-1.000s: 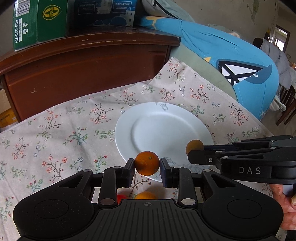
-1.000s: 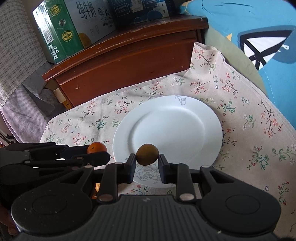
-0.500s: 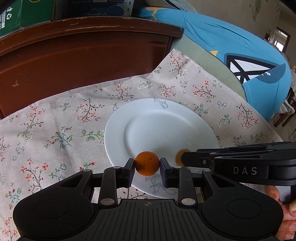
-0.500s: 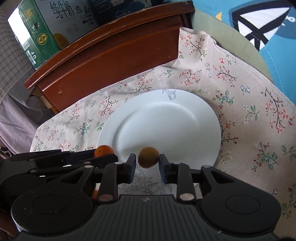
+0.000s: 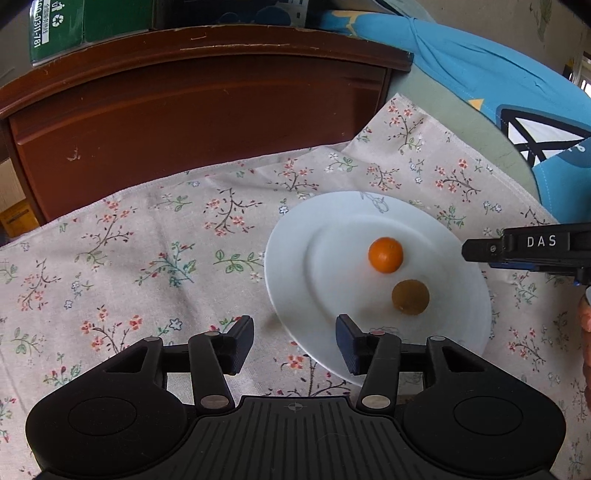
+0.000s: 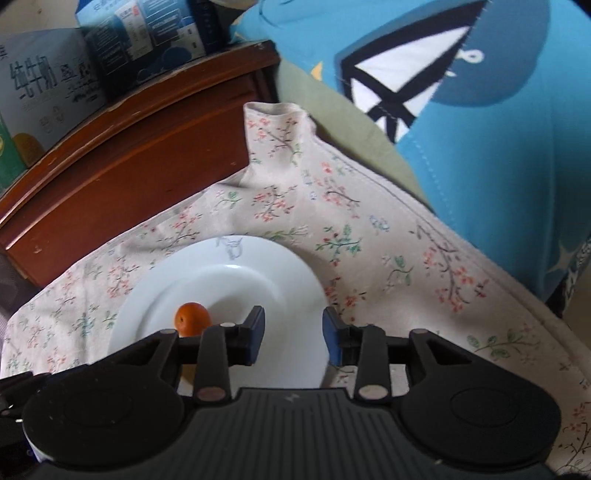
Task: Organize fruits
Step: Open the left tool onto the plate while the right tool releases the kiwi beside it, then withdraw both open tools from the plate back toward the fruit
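Note:
A white plate (image 5: 288,266) lies on the floral cloth. A small orange (image 5: 385,254) and a brown round fruit (image 5: 410,297) rest on it, side by side. My left gripper (image 5: 294,343) is open and empty, just short of the plate's near left rim. My right gripper (image 6: 293,334) is open and empty over the plate (image 6: 258,258); its side shows in the left wrist view (image 5: 532,251). The orange (image 6: 192,319) sits just left of its left finger. The brown fruit is hidden in the right wrist view.
A floral cloth (image 5: 147,258) covers the table. A dark wooden cabinet (image 5: 184,110) stands behind it with green and blue boxes (image 5: 59,29) on top. A blue cushion (image 6: 480,129) lies at the right.
Both grippers have opened and let go of their fruits, which now lie on the plate. Both grippers have drawn back, the left one to the left.

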The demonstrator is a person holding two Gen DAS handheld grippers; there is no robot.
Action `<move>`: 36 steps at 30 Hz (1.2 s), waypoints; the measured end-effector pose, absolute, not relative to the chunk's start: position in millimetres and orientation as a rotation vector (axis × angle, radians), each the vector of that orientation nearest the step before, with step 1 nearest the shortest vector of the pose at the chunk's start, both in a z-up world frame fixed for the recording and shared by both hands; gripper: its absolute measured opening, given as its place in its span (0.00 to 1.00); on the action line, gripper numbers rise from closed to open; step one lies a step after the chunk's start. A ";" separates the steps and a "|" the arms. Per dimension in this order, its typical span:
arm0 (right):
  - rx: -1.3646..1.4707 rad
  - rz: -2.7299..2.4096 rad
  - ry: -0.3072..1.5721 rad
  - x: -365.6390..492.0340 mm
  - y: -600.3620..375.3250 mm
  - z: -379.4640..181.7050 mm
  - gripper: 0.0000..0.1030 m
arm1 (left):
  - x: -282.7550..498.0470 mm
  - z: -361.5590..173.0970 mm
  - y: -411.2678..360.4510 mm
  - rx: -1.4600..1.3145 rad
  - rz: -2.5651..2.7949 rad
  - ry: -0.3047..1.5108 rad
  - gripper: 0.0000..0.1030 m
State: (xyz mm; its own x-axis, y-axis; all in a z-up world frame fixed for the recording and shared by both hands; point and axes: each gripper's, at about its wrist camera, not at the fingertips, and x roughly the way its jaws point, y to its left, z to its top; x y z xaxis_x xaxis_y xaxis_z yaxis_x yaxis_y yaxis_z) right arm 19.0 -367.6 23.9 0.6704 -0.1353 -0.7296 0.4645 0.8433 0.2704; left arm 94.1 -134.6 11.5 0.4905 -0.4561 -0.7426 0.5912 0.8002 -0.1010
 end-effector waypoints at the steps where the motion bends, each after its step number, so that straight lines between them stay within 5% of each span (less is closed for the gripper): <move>1: 0.475 -0.369 0.778 19.3 -371.4 20.6 0.39 | 95.0 10.0 -133.6 0.175 -0.633 0.853 0.47; 14: 0.484 -0.303 0.847 34.8 -365.2 6.4 0.50 | 96.4 8.2 -126.7 0.164 -0.602 0.860 0.59; 36: 0.395 -0.156 0.868 43.8 -324.3 9.2 0.50 | 94.5 16.9 -99.2 0.182 -0.485 0.889 0.63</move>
State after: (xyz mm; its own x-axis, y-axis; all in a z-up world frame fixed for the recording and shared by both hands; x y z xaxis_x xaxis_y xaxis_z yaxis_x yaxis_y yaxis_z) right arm 43.8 -324.3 9.2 0.6402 0.0255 -0.7678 0.2918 0.9165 0.2737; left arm 94.5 -99.2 16.9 0.5312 -0.3296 -0.7805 0.4775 0.8774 -0.0455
